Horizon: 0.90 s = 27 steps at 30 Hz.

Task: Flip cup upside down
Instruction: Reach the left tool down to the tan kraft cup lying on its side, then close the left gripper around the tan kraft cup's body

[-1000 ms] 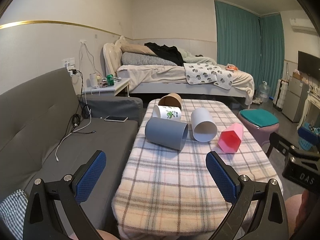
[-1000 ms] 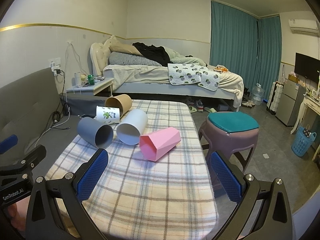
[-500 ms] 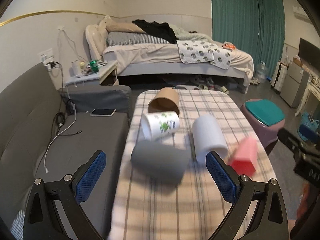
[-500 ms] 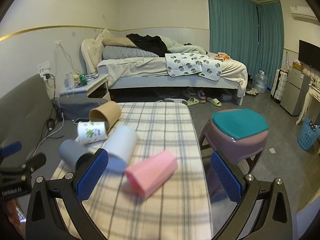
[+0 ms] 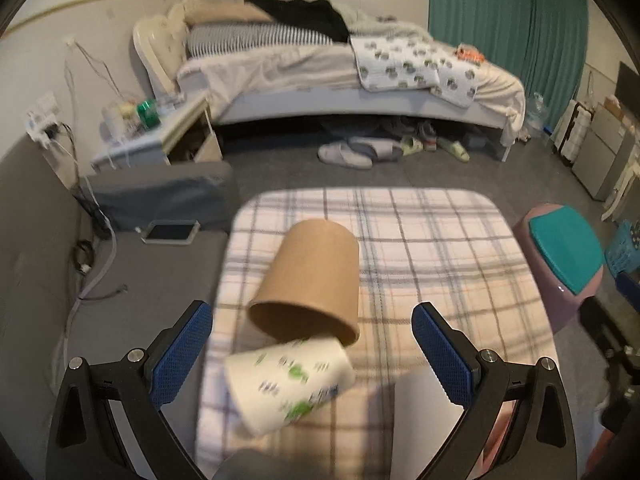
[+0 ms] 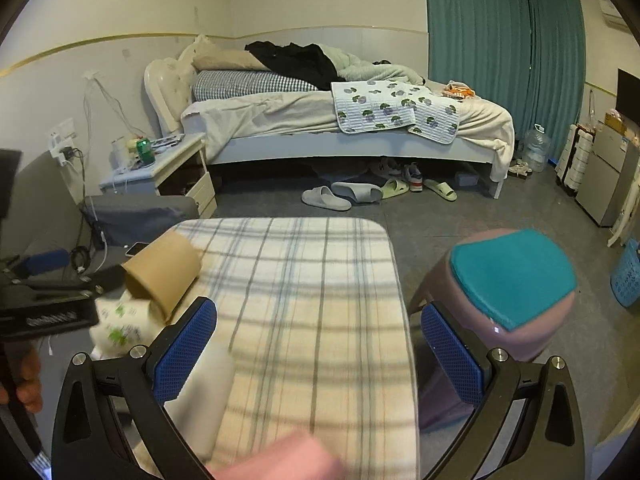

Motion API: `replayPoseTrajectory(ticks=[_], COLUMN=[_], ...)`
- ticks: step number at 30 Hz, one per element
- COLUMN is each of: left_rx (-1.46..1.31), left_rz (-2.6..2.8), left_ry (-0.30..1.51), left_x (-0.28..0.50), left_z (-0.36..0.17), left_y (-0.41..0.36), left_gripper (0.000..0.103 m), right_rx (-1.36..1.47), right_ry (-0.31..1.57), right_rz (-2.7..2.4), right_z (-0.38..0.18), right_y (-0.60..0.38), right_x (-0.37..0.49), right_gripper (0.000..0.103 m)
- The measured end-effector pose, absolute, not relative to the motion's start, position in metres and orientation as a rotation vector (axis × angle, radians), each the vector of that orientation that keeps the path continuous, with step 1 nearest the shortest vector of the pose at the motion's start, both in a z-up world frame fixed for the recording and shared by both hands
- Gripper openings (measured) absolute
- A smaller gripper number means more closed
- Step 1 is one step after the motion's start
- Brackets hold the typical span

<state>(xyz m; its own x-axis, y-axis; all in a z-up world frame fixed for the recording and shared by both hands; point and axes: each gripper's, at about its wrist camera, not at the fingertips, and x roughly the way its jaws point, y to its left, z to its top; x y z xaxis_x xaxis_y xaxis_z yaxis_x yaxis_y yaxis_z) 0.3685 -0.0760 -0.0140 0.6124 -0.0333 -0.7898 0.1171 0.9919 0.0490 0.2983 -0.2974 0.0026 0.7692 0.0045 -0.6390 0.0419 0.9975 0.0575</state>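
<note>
The left tool hung over the near end of the plaid-covered table, its blue pads spread wide with nothing between them. Ahead of it the brown paper cup lay on its side, mouth towards the tool, its rim touching the white printed cup, also on its side. The right tool was just as wide open and empty, pointed down the table's right side near the teal-topped stool, with a white cup and something pink blurred at its foot. Which cup was meant I couldn't tell; the brown one looked likeliest. To do it well, I'd say the pads should close across the cup's wall near its middle, gently enough not to crush the paper, lift clear of the printed cup, then turn it mouth-down onto bare cloth.
</note>
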Motion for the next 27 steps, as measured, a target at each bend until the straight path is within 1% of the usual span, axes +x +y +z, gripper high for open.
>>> replayPoseTrajectory(ticks=[4, 8, 11, 12, 16, 17, 18, 22, 27], left_rx=[0.114, 0.123, 0.115, 0.121, 0.106, 0.118, 0.137, 0.156, 0.122], left_rz=[-0.070, -0.058, -0.061, -0.050, -0.075, -0.080, -0.081, -0.103, -0.110], left_ry=[1.023, 1.048, 1.114, 1.121, 1.143, 1.146, 1.148, 1.116, 1.037], left_x=[0.400, 0.418, 0.431, 0.434, 0.441, 0.441, 0.441, 0.439, 0.429], left_z=[-0.042, -0.052, -0.061, -0.064, -0.072, -0.073, -0.074, -0.069, -0.035], left_y=[-0.080, -0.080, -0.080, -0.080, -0.083, -0.085, -0.087, -0.094, -0.097], left_gripper=[0.103, 0.103, 0.103, 0.101, 0.099, 0.087, 0.084, 0.084, 0.083], right_rx=[0.063, 0.060, 0.064, 0.069, 0.072, 0.061, 0.050, 0.048, 0.064], right_ry=[0.686, 0.681, 0.694, 0.700, 0.707, 0.706, 0.705, 0.709, 0.704], right_rz=[-0.012, 0.003, 0.015, 0.019, 0.039, 0.040, 0.037, 0.031, 0.012], right_z=[0.001, -0.005, -0.012, -0.014, -0.015, -0.016, -0.016, -0.017, -0.011], right_y=[-0.298, -0.296, -0.295, -0.295, -0.292, -0.291, -0.291, -0.293, -0.301], right_x=[0.322, 0.331, 0.335, 0.337, 0.341, 0.341, 0.341, 0.339, 0.331], right_gripper=[0.103, 0.103, 0.103, 0.103, 0.103, 0.103, 0.103, 0.103, 0.103])
